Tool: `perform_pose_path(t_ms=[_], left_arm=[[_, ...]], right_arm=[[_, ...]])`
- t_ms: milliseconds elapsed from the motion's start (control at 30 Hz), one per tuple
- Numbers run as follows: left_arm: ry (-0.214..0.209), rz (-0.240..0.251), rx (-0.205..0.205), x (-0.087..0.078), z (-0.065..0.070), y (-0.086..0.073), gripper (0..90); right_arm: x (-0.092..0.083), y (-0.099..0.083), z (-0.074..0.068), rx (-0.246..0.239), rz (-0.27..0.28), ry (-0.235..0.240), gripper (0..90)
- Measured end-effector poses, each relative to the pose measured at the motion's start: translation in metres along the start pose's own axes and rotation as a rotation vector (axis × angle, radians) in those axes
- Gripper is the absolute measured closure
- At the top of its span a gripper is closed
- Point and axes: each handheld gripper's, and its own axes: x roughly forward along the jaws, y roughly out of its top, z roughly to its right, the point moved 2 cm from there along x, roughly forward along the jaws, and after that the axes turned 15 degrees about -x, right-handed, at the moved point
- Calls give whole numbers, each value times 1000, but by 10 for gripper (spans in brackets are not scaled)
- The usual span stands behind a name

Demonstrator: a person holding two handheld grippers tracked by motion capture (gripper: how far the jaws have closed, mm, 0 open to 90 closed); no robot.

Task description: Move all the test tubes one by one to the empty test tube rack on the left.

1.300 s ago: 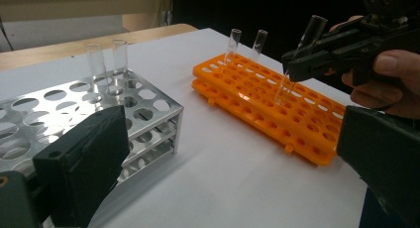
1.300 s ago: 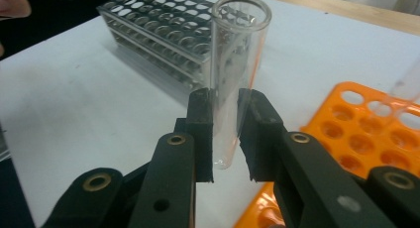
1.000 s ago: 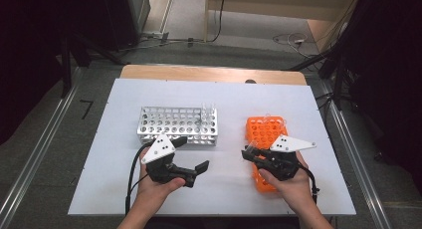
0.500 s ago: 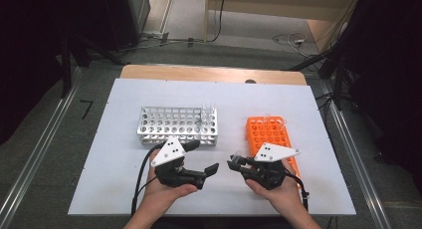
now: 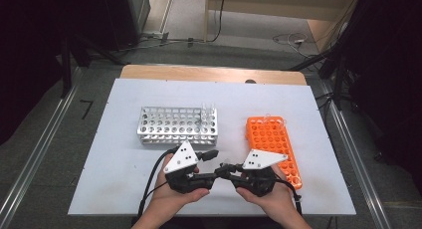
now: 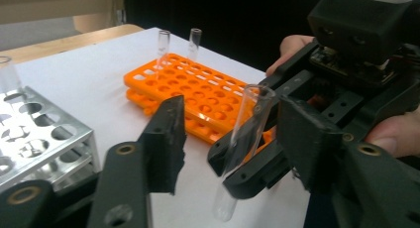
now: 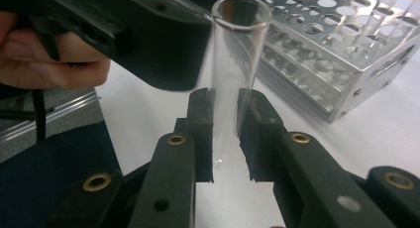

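One test tube (image 7: 233,74) stands gripped in your right claw (image 7: 225,134); your left claw (image 6: 228,139), closing, brackets it without contact.

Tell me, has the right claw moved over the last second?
Yes. The right claw, gripping a glass tube, slid left off the orange rack toward the left claw.

Silver rack (image 5: 177,125), orange rack (image 5: 272,145) — white table (image 5: 124,159)
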Motion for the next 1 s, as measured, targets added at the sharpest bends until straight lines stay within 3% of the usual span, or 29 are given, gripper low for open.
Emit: perform_pose_path(t_ms=[233, 533, 1000], left_arm=[[-20, -6, 23, 3, 4, -1, 626], [-25, -19, 50, 5, 7, -3, 725], [-25, -8, 56, 4, 6, -1, 756]], right_arm=[[2, 2, -4, -7, -4, 20, 737], [1, 3, -6, -11, -5, 37, 737], [-1, 3, -4, -1, 15, 64, 718]])
